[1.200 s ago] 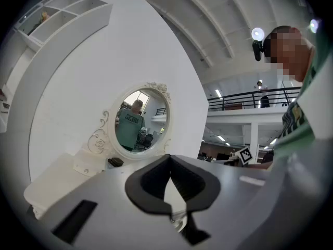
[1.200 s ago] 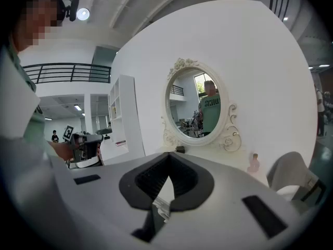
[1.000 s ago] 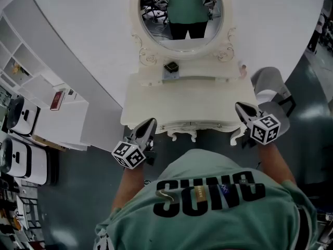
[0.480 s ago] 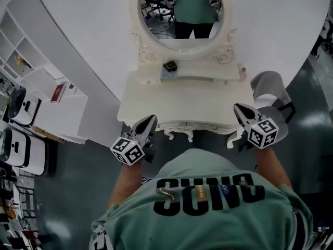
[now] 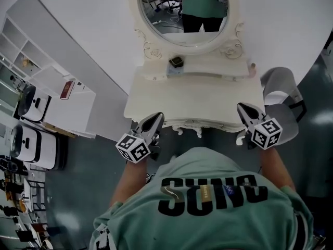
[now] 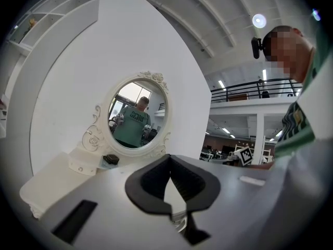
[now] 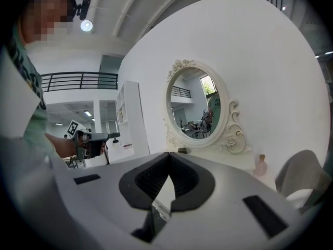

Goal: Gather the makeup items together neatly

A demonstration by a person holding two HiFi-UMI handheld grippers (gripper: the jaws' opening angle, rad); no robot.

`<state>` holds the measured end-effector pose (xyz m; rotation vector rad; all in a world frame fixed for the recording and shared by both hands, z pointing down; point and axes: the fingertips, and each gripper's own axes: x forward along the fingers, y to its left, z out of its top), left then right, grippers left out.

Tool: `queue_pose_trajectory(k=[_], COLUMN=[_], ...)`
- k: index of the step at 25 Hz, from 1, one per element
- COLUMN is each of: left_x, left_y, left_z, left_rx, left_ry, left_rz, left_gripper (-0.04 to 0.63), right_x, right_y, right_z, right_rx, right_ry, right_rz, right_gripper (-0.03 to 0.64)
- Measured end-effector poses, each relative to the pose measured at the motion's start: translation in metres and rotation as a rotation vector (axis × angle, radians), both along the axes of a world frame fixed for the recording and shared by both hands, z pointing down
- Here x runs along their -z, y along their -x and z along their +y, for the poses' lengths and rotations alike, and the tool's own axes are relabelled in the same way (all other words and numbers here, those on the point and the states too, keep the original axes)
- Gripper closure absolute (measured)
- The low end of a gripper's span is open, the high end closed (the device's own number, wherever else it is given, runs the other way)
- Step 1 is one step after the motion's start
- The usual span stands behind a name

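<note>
Both grippers were held out in front of the white dressing table [image 5: 197, 95], near its front edge and not touching it. The left gripper [image 5: 154, 119] had its jaws pressed together with nothing between them, and the right gripper [image 5: 243, 109] was just the same. The makeup things sat far back on the little raised shelf under the mirror [image 5: 184, 9]. A small dark box [image 5: 176, 62] sat near the middle and a little pink bottle [image 5: 252, 66] at the right end, well apart from each other. The box looked flat, hard and light, so it would likely be easy to pinch by its two sides. The bottle looked like glass, smooth and slippery. It could tip over or break, so it would be best held gently around its body, low down. The jaws would need to open first.
</note>
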<state>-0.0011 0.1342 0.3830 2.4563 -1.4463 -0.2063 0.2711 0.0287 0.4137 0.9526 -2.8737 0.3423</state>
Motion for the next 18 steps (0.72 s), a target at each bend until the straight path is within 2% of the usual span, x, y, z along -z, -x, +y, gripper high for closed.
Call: queue_pose_trajectory(k=[8,13,18], left_x=[-0.015,-0.019,-0.015], left_y=[0.051,0.126,0.206], left_z=[-0.044,-0.099,-0.156], left_rx=[-0.022,-0.067,-0.137], left_ry=[-0.004,-0.032,-0.040], left_rz=[0.036,0.071,0.079], left_gripper=[0.597,0.597,0.597], right_x=[-0.007,-0.002,0.012], right_y=[0.057,0.122,0.208], right_z=[-0.038,-0.080,-0.127], right_rx=[0.005,-0.048,-0.094], right_ry=[0.007,-0.006,0.004], right_rz=[0.044,0.074,0.077], right_gripper=[0.629,0.629,0.629])
